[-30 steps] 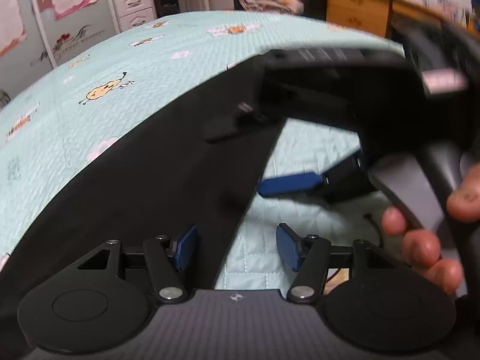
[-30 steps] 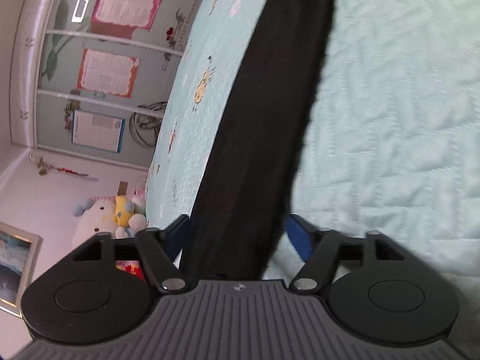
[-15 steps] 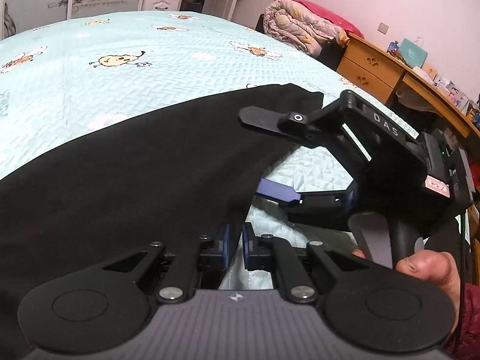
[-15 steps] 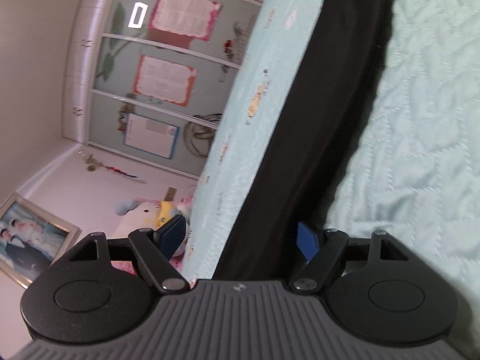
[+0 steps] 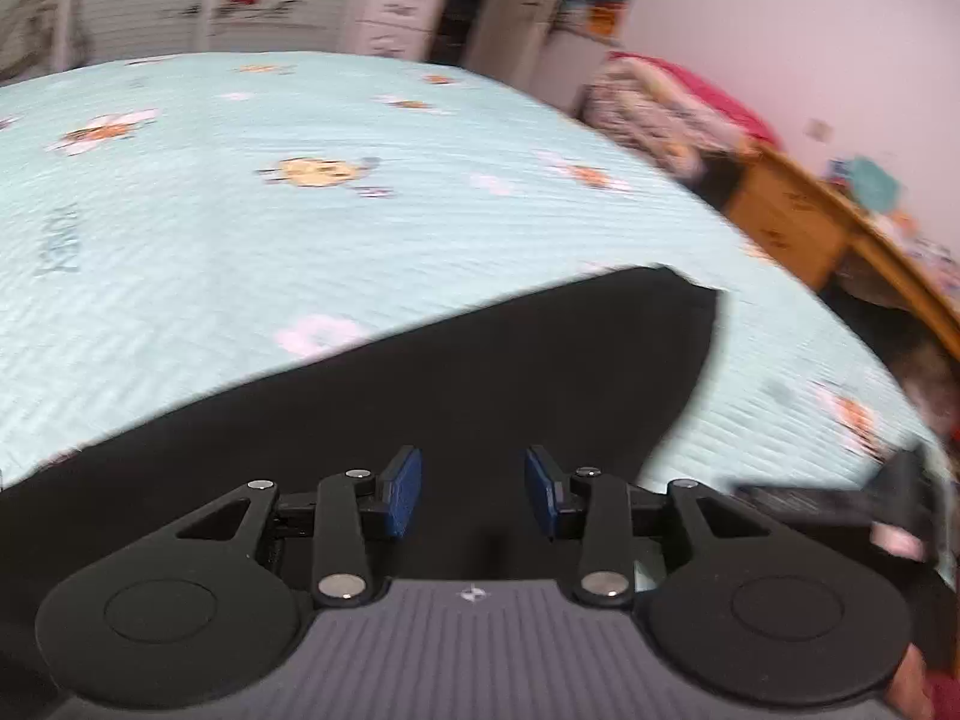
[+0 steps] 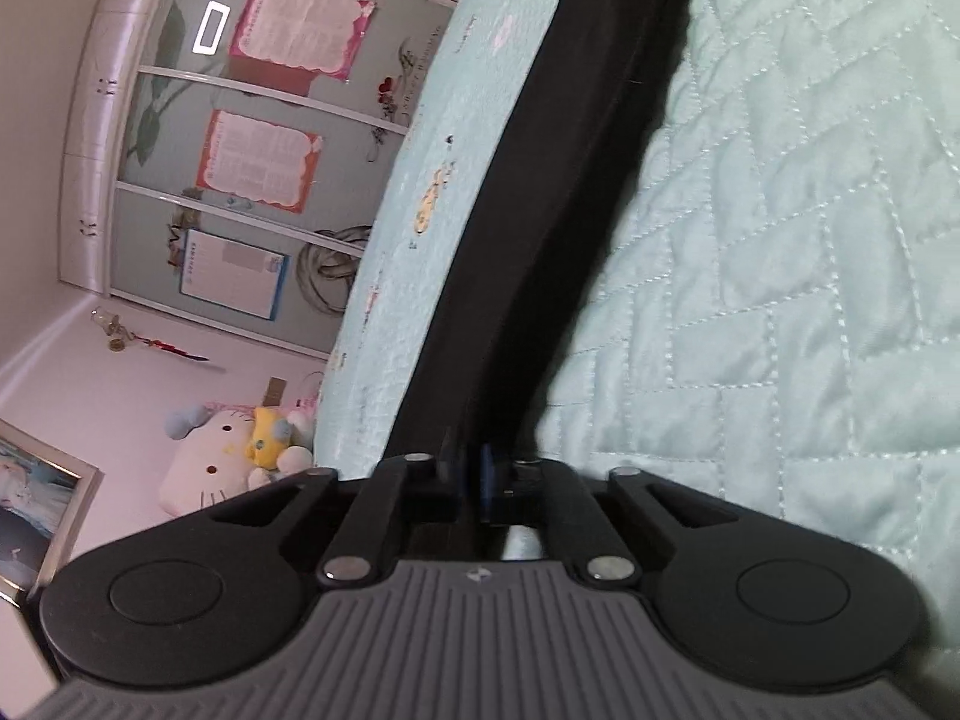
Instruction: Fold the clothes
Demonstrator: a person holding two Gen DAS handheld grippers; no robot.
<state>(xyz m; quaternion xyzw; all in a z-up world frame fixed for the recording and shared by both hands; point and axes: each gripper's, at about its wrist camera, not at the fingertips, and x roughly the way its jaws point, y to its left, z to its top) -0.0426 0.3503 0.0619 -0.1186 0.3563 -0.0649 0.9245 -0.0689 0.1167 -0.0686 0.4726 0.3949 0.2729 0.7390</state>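
Right gripper is clenched on the black garment's edge; left gripper hovers over the garment, jaws opening, nothing pinched; one garment lies on the mint quilt; only the right view shows four wardrobe posters, writing unreadable.

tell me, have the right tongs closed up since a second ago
Yes. The right tongs stood wide open either side of the black garment on the quilted bedspread; now the blue pads meet, pinching its edge.
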